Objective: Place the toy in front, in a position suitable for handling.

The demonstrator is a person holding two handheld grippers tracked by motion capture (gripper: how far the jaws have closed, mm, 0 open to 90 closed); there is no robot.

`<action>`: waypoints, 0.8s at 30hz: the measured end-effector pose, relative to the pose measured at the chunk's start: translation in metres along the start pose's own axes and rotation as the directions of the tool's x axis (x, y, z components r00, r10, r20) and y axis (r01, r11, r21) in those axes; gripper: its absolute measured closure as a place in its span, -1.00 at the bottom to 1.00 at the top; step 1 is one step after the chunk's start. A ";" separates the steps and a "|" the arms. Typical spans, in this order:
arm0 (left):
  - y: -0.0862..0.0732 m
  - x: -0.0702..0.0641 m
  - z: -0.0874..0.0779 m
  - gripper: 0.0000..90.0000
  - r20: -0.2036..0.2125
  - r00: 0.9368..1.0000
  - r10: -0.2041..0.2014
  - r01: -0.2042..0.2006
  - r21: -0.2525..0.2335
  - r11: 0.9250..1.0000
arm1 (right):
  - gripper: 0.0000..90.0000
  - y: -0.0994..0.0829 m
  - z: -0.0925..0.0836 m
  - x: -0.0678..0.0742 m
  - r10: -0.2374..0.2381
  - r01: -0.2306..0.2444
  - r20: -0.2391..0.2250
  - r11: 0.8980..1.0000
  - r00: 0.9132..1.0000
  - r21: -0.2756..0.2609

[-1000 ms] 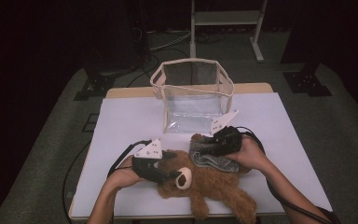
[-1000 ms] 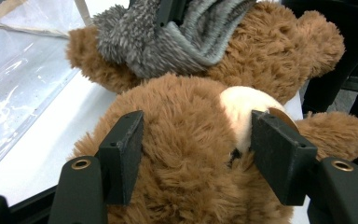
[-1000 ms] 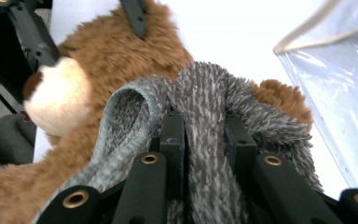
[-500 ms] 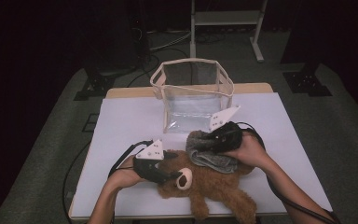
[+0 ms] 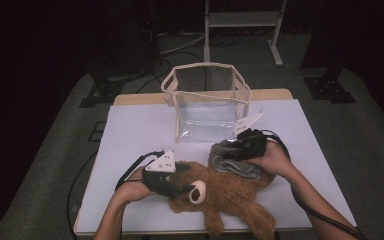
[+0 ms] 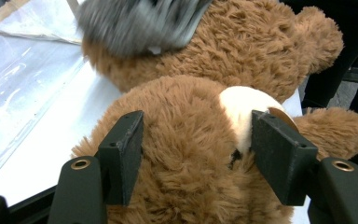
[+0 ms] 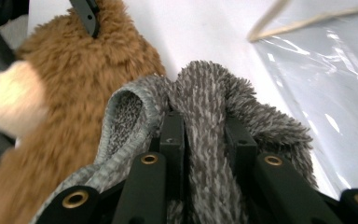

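Teddy bear (image 5: 230, 195): brown plush, lying on the white table cover (image 5: 130, 130) at the near edge, right of centre; head toward the left, legs toward the near right; cream muzzle facing up. Left gripper (image 5: 172, 176): positioned at the left of the bear; jaws clamped on the bear's head, one pad pressed into the fur on each side, as the left gripper view confirms. Grey knitted garment (image 5: 232, 162): fuzzy fabric bunched over the bear's body, on its far side; one fold stands up between the jaws. Right gripper (image 5: 240, 145): positioned at the right of the bear; jaws narrow, pinching that fold of the garment, as the right gripper view confirms. Clear plastic bag (image 5: 207, 107): cream trim, standing upright and open-topped on the far half of the table, just beyond the right gripper; not touching the bear.
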State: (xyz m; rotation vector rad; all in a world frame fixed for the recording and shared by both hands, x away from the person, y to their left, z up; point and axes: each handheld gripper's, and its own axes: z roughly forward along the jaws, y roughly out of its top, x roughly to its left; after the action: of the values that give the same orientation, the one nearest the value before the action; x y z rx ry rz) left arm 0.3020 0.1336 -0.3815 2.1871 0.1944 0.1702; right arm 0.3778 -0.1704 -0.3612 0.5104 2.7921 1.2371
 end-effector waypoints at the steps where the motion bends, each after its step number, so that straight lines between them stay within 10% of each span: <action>1: 0.000 0.001 0.000 -0.20 -0.003 1.000 -0.005 0.005 -0.006 1.000 | 0.61 -0.004 -0.009 0.001 0.016 -0.015 0.003 1.000 1.000 -0.016; 5: -0.001 0.003 0.001 -0.20 -0.003 1.000 -0.018 0.018 -0.011 1.000 | 0.61 -0.021 -0.044 0.005 0.046 -0.046 -0.006 0.995 0.999 -0.085; 11: -0.002 0.003 0.000 -0.20 -0.003 1.000 -0.014 0.014 -0.011 1.000 | 0.61 -0.048 -0.051 0.010 0.062 -0.061 0.019 0.997 0.998 -0.036; 18: -0.003 0.004 0.000 -0.20 0.001 1.000 -0.023 0.023 -0.020 1.000 | 0.61 -0.087 -0.074 0.008 0.150 -0.145 0.045 0.985 0.988 -0.096; 24: -0.001 0.003 0.001 -0.20 -0.011 1.000 -0.021 0.020 -0.015 1.000 | 0.61 -0.082 -0.082 0.025 0.114 -0.106 0.054 0.985 0.992 -0.135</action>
State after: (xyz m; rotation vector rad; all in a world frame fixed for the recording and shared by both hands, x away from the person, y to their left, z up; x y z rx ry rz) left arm 0.3054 0.1342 -0.3827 2.1695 0.2210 0.1716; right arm 0.3174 -0.2728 -0.3630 0.6895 2.6406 1.3904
